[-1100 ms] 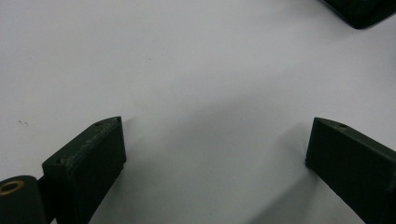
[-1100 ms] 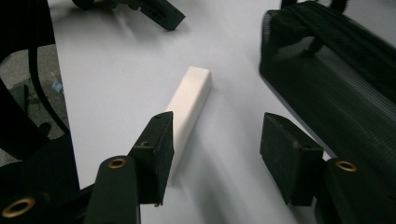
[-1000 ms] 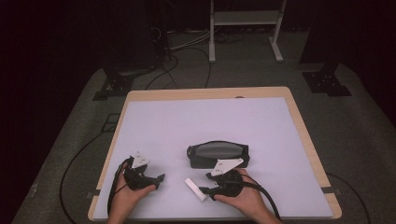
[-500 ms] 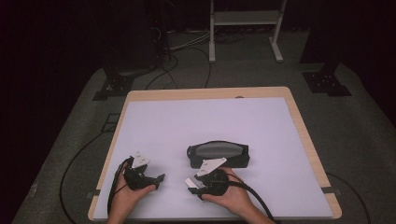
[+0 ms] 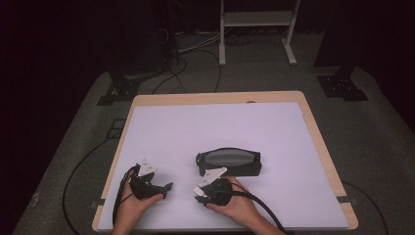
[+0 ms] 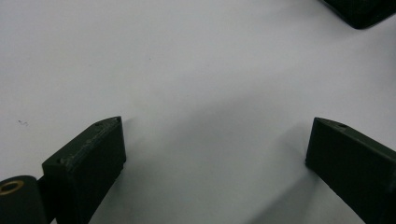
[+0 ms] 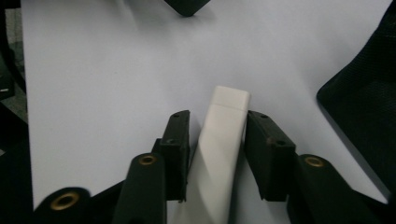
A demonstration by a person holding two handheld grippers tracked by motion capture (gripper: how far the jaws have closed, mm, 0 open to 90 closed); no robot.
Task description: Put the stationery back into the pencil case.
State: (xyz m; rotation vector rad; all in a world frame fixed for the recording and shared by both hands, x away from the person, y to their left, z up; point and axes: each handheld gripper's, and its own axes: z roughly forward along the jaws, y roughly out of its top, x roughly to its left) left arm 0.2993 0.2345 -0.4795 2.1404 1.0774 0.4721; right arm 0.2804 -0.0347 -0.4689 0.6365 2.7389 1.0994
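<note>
Right gripper view, jaws just closing around white bar (image 7: 223, 140)

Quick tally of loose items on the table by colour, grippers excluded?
White: 1, the white bar between the right gripper's jaws
Black: 1, the black case on the table
Total: 2
</note>
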